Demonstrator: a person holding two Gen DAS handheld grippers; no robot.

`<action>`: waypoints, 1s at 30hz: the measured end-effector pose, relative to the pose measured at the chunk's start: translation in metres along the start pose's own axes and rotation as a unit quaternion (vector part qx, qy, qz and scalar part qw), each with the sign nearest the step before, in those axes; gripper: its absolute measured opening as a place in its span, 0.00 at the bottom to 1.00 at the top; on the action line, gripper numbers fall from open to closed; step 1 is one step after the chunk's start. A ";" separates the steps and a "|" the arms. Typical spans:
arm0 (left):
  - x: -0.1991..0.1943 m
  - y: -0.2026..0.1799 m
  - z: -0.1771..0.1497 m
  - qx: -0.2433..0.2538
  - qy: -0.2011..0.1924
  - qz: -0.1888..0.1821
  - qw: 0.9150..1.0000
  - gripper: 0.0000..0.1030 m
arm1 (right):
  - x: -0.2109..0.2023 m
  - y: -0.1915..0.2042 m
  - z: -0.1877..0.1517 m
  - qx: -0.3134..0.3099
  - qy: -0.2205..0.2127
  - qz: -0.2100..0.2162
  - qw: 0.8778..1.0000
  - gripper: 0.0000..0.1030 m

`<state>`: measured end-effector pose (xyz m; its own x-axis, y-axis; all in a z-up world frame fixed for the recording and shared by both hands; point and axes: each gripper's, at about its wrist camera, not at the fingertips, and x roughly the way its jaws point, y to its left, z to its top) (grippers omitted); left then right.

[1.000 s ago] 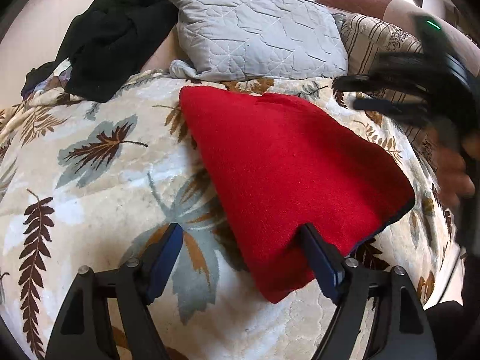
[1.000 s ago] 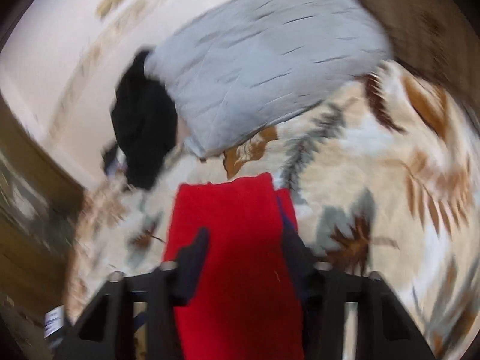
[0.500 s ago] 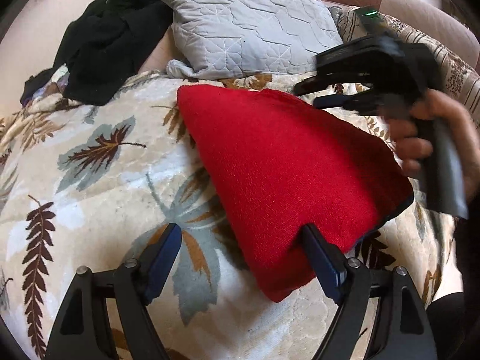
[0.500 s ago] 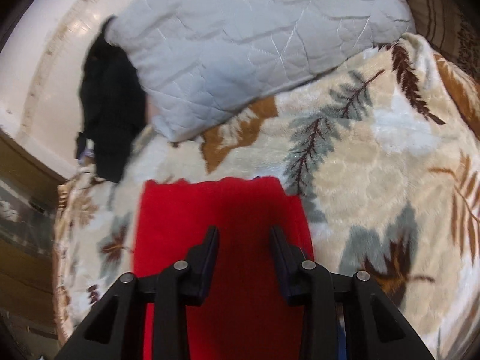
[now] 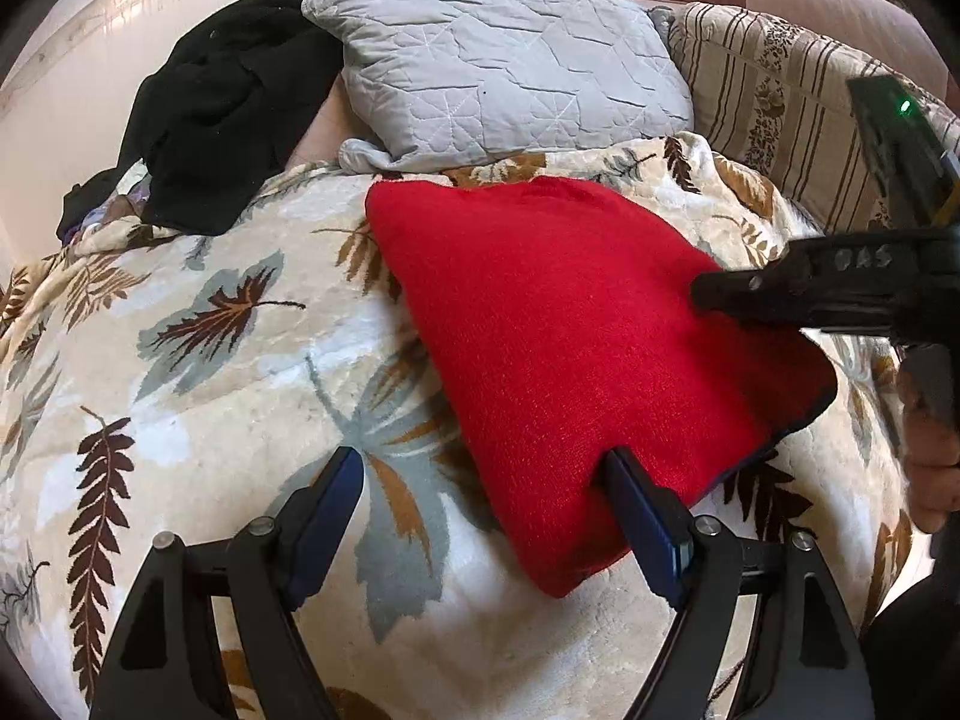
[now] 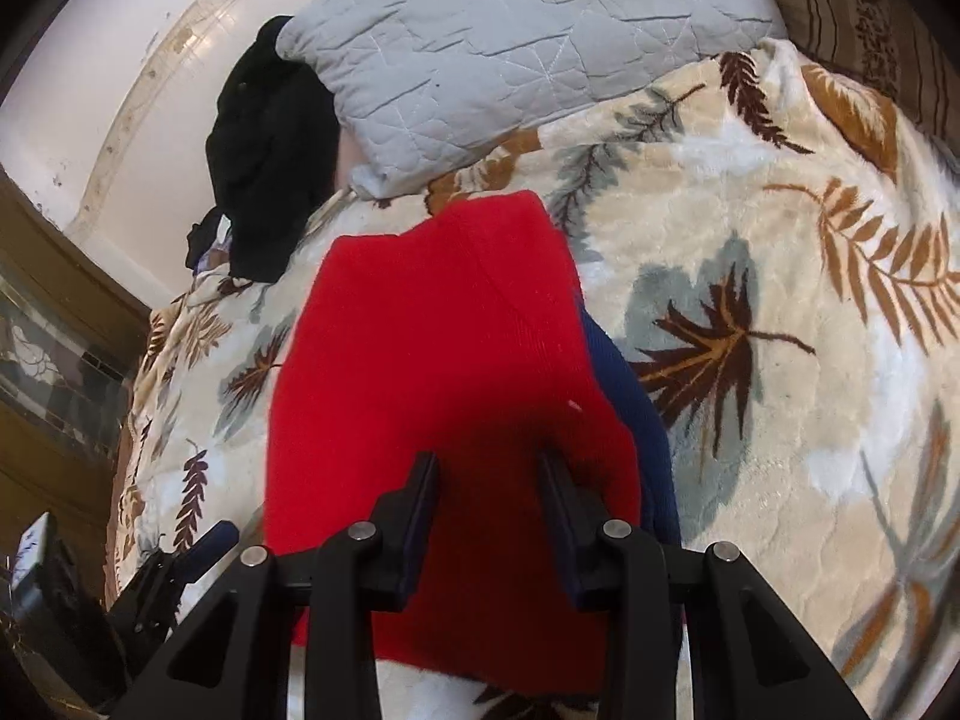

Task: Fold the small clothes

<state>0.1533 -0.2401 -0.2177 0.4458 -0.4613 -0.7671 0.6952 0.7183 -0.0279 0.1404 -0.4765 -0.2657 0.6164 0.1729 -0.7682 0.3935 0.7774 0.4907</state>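
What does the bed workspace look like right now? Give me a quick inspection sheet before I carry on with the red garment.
Surface: leaf-print blanket over the bed, soft and uneven.
Job's things: red garment lying flat on the blanket, a blue layer showing along its edge.
Clutter: black clothing heap and grey quilted pillow at the far side; striped cushion beside the pillow.
Grippers: left gripper open wide, one finger on the garment's near edge; right gripper over the garment, jaws partly apart, grip cannot be told.
Cables: nothing seen.
Surroundings: pale wall behind the bed.
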 end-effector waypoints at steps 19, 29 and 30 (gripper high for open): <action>0.004 -0.003 0.001 0.006 0.000 -0.001 1.000 0.81 | 0.008 -0.008 -0.004 0.010 -0.002 -0.002 1.000 0.37; 0.007 -0.002 0.003 0.007 0.002 -0.007 1.000 0.81 | 0.007 0.009 0.037 0.004 -0.026 0.008 1.000 0.39; 0.008 -0.001 0.003 0.008 0.003 -0.008 1.000 0.81 | 0.015 0.007 0.039 0.007 -0.019 0.004 1.000 0.38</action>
<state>0.1578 -0.2466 -0.2215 0.4315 -0.4699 -0.7701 0.7108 0.7027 -0.0305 0.1788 -0.4922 -0.2578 0.6454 0.1555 -0.7479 0.3983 0.7669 0.5031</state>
